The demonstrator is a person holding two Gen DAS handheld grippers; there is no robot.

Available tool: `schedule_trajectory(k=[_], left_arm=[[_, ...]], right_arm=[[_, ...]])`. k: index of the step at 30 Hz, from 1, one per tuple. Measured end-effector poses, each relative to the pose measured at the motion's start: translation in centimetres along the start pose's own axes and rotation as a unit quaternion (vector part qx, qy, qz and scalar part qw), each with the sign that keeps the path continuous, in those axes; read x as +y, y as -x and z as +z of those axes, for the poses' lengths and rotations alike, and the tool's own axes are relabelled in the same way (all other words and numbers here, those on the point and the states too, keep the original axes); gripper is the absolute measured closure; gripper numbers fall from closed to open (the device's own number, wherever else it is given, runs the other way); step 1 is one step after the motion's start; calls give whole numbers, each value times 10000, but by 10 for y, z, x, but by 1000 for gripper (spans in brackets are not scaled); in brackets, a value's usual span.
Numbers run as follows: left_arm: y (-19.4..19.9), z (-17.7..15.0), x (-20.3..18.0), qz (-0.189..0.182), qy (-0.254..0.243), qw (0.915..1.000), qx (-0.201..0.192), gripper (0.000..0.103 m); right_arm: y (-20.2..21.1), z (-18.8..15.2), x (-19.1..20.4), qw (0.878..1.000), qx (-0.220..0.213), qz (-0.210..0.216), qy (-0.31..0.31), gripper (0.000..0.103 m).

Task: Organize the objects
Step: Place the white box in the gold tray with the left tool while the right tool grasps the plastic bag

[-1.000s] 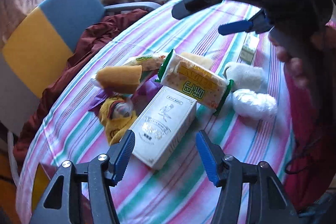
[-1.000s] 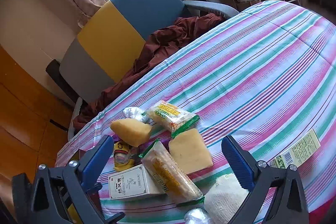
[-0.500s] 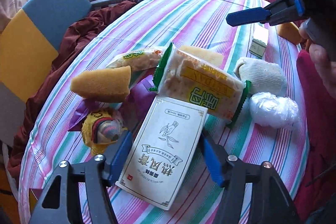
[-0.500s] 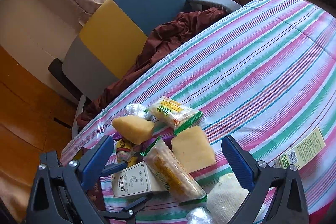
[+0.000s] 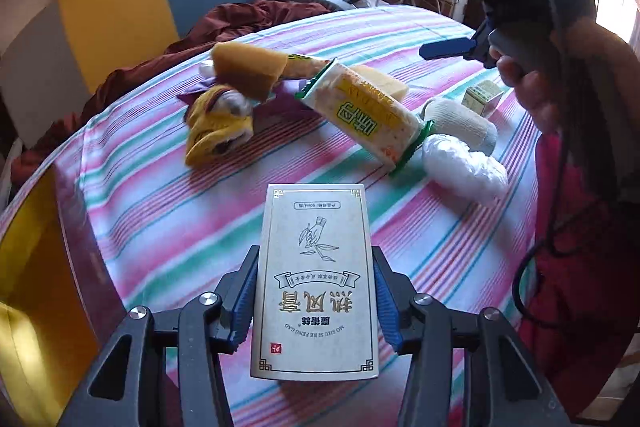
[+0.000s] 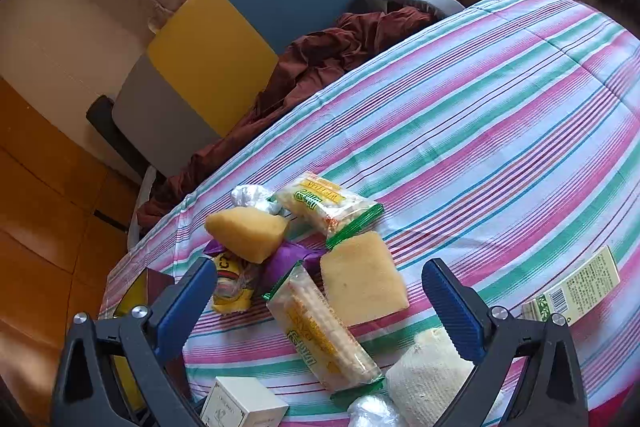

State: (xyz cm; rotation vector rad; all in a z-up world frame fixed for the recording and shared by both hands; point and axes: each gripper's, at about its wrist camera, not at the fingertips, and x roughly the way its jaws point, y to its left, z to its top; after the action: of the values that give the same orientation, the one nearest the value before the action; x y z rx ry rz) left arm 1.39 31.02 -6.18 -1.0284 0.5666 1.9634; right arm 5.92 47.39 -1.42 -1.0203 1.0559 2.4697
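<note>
Since a second ago your left gripper (image 5: 314, 303) has advanced over the white box (image 5: 316, 283); its closing jaws now flank both long sides. The box's long axis runs away along the fingers, above the striped tablecloth (image 5: 168, 227). Your right gripper (image 6: 320, 303) hangs open, holding nothing.

I log one white box (image 5: 315, 283) with its print upside down towards me: a line in Latin letters reads "MO SHU SI RE FENG GAO", below large Chinese characters and a small red seal. The snack packet (image 5: 366, 115) carries green Chinese characters on yellow, unread. The small carton (image 6: 576, 287) bears a barcode; its fine print is too small for me.
</note>
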Motion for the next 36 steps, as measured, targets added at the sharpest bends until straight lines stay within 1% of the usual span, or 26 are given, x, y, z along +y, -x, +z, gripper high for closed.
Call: schedule_trajectory(k=[4,6,7,9,10,13,16,18,20,21,22,24,26,28,29,30,31,32,34,36], left_arm=[[7,-8,-2,74,55,9999,-58,52],[11,-12,-4,71,75,9999,-67,52],[13,-15,-4,58,84,9999,-82,52],[19,-21,-5,52,92,9998,-143,52],[14,-16,-1,33,118,9998,-149,52],[13,-16,2,-31,230,9996,-186,52],[11,-18,4,-59,317,9992,-222,52],[9,-20,5,-62,368,9991,-212,52],[5,-23,6,-75,429,9989,-153,52],[3,-26,7,-90,460,9988,-107,52],[1,-28,8,-98,484,9988,-72,52],[1,-30,9,-109,505,9986,-68,52],[2,-30,8,-100,511,9986,-72,52],[3,-31,9,-144,522,9985,-31,52],[5,-31,9,-179,543,9984,-39,52],[7,-32,9,-198,551,9983,-55,52],[11,-32,8,-202,547,9983,-95,52],[15,-32,8,-221,544,9982,-151,52],[27,-32,7,-268,533,9978,-294,52],[41,-33,9,-249,535,9973,-440,52]], right_arm=[[-8,-6,9,9995,205,25,228,0],[-12,-10,14,9988,364,110,305,1],[-13,-12,15,9984,444,129,322,2],[-11,-16,22,9969,652,139,425,14],[-8,-18,26,9959,712,104,547,15],[8,-26,40,9904,919,-62,1029,16],[19,-42,53,9807,1190,-230,1534,16],[17,-54,51,9749,1427,-411,1661,16],[10,-63,45,9718,1624,-513,1633,16],[5,-68,40,9691,1777,-613,1595,18],[0,-71,35,9667,1898,-715,1561,20],[-8,-78,29,9610,2107,-951,1520,32],[-13,-82,27,9577,2186,-1054,1548,33],[-20,-84,23,9521,2292,-1280,1567,35],[-25,-86,21,9491,2358,-1383,1565,39],[-31,-87,19,9455,2458,-1463,1557,49],[-36,-89,18,9424,2536,-1518,1566,56],[-39,-90,20,9404,2544,-1555,1635,70],[-41,-92,28,9392,2477,-1512,1835,70],[-46,-98,37,9399,2492,-1305,1933,70]])
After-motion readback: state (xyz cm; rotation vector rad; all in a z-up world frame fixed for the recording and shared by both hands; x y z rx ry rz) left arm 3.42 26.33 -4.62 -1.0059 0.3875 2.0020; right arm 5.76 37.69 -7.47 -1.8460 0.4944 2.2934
